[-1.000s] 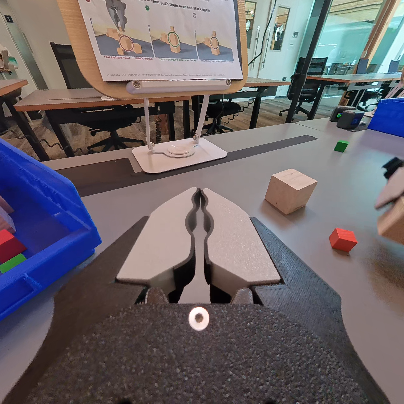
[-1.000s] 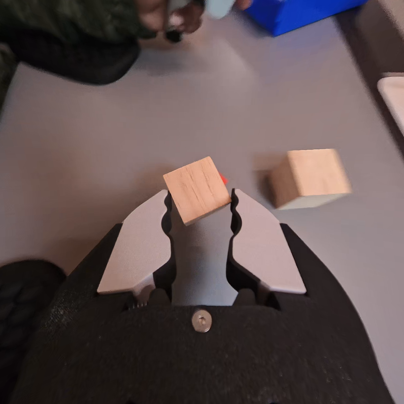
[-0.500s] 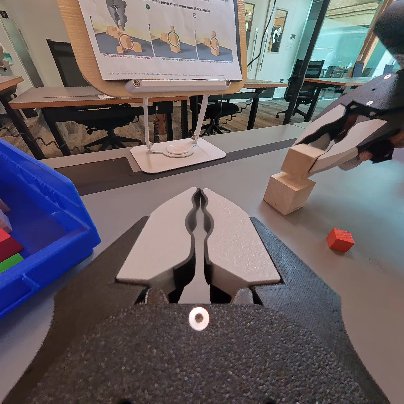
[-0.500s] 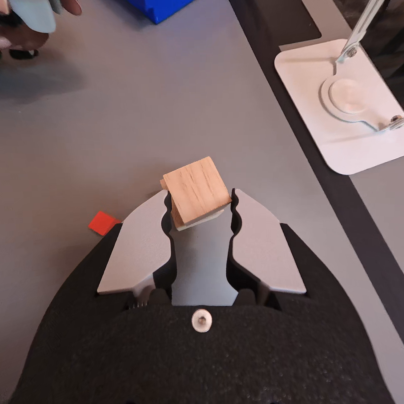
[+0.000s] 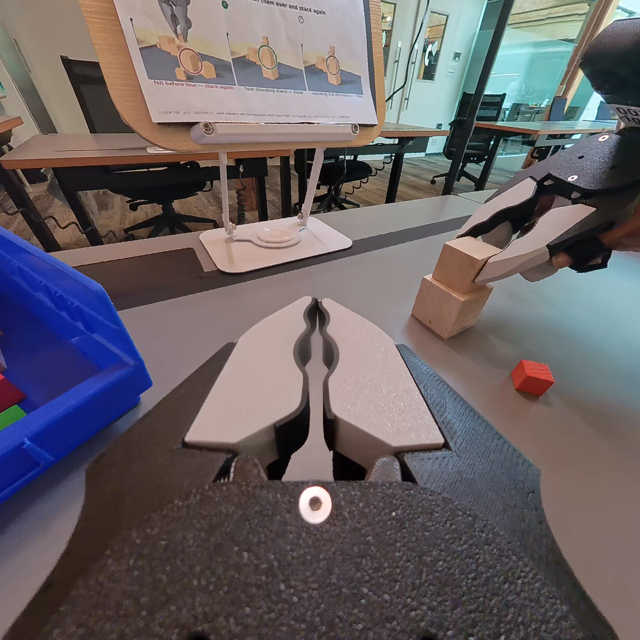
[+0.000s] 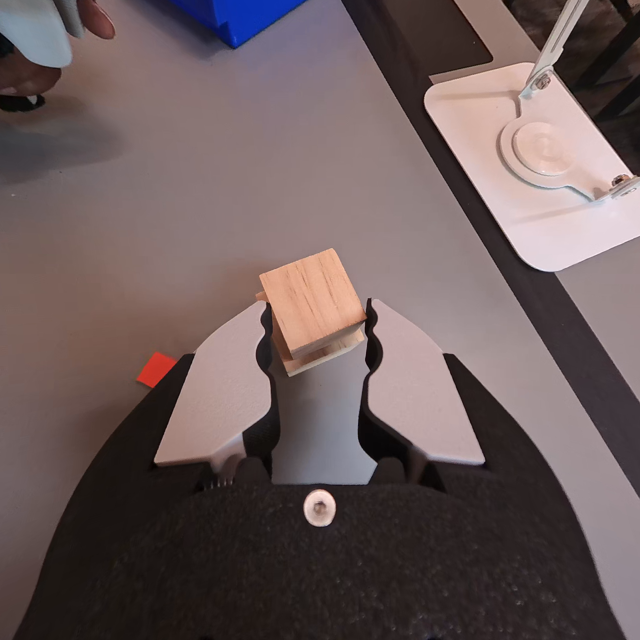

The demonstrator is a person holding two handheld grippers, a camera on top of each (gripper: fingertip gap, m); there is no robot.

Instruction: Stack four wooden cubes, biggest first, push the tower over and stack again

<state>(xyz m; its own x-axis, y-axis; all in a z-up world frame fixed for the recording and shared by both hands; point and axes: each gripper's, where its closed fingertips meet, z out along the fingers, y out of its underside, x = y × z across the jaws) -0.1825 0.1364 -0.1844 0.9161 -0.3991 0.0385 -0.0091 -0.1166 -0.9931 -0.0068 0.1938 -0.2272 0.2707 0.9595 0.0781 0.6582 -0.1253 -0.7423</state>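
Observation:
My right gripper [image 6: 317, 302] is shut on a small wooden cube [image 6: 308, 294], gripped skewed so that the pads press on its edges. The cube rests on top of a larger wooden cube [image 6: 332, 356], turned a little against it. The left wrist view shows the same: my right gripper [image 5: 470, 259] reaches in from the right, clamped on the small cube [image 5: 457, 259], which sits on the larger cube [image 5: 446, 311]. My left gripper [image 5: 317, 303] is shut, low over the grey table [image 5: 346, 277], to the left of the stack.
A small red cube [image 5: 531, 376] lies on the table near the stack; it also shows in the right wrist view [image 6: 156, 367]. A blue bin [image 5: 69, 346] with coloured blocks stands at the left. A white stand base [image 5: 277, 246] holds an instruction board behind. A person's hand [image 6: 34, 34] is at the far left. Tip to tip, the grippers are about 20 centimeters apart.
My right gripper carried the small wooden cube across the table and set it down on the larger cube, still gripping it. My left gripper stayed shut and barely moved.

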